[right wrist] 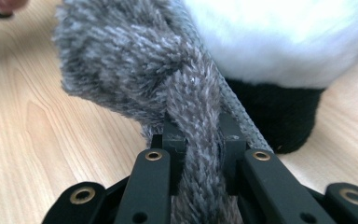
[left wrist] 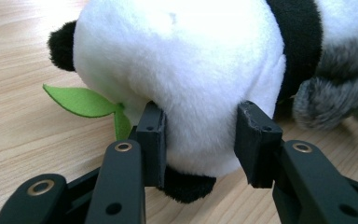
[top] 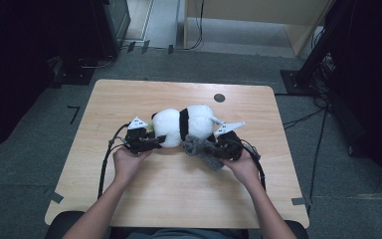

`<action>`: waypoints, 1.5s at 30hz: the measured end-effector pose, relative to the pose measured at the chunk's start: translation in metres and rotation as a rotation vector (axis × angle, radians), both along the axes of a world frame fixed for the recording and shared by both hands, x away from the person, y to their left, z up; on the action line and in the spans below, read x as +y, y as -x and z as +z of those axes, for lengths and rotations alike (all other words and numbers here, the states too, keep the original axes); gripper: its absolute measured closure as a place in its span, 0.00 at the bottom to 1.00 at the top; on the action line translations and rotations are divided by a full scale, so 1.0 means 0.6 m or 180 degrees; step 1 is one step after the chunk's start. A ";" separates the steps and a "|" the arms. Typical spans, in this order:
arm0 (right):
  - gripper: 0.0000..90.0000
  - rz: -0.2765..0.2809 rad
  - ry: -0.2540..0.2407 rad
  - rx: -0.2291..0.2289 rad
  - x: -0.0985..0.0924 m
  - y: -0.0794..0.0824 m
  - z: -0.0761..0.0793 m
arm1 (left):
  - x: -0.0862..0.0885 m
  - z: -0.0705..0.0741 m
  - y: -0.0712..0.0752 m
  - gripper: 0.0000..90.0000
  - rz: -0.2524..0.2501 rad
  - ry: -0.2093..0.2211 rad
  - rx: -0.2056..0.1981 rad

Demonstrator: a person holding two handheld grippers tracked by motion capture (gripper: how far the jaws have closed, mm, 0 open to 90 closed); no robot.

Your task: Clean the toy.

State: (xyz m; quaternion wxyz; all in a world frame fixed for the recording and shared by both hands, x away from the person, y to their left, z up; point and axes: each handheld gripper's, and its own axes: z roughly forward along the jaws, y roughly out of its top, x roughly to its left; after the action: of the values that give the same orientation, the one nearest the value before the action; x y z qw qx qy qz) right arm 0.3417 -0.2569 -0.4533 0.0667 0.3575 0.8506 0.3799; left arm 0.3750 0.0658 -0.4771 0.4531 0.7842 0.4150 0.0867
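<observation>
A plush panda (top: 186, 124) lies on its side near the middle of the wooden tabletop (top: 179, 184). Its long axis runs from left to right across the tabletop, almost parallel to the near edge. The round white part at the left end carries a black ear (left wrist: 63, 44) and a green felt leaf (left wrist: 81, 101), so the head seems to point to the person's left; the black band (top: 183, 123) crosses the body about halfway along it. A small black paw (left wrist: 186, 186) shows under the white part, resting on the wood.

A grey fluffy cloth (top: 204, 148), maybe a scarf, lies at the near right side of the panda, touching its body and its black leg (right wrist: 279, 116).

The left tool (left wrist: 200, 140) is wide apart, with one jaw on each side of the white plush of the head; both jaws press on the fur, so it grips the panda at its lower part. The right tool (right wrist: 200, 144) is nearly closed and pinches a strip of the grey cloth between its jaws; the cloth bunches above them and stands between this tool and the panda.

In the high view the left hand (top: 127, 162) and the right hand (top: 243, 167) hold the tools just beside the near side of the toy. A small dark round mark (top: 219, 97) is on the far part of the tabletop, well apart from the panda.
</observation>
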 end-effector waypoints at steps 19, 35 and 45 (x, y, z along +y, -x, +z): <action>0.88 -0.1000 -0.0374 -0.0579 -0.054 -0.076 0.109 | -0.001 0.000 0.001 0.65 0.0011 -0.0006 -0.0006; 0.89 -0.1084 -0.0033 -0.0409 -0.025 -0.124 0.050 | 0.000 -0.001 -0.001 0.65 0.0005 -0.0005 -0.0006; 0.89 -0.1197 -0.0098 -0.0381 -0.025 -0.120 0.027 | 0.001 -0.001 -0.001 0.65 0.0003 -0.0015 -0.0037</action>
State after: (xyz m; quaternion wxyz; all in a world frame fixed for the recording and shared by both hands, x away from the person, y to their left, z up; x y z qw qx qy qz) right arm 0.4134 -0.2720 -0.4369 0.1815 0.4878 0.7574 0.3943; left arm 0.3757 0.0662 -0.4778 0.4536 0.7846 0.4125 0.0924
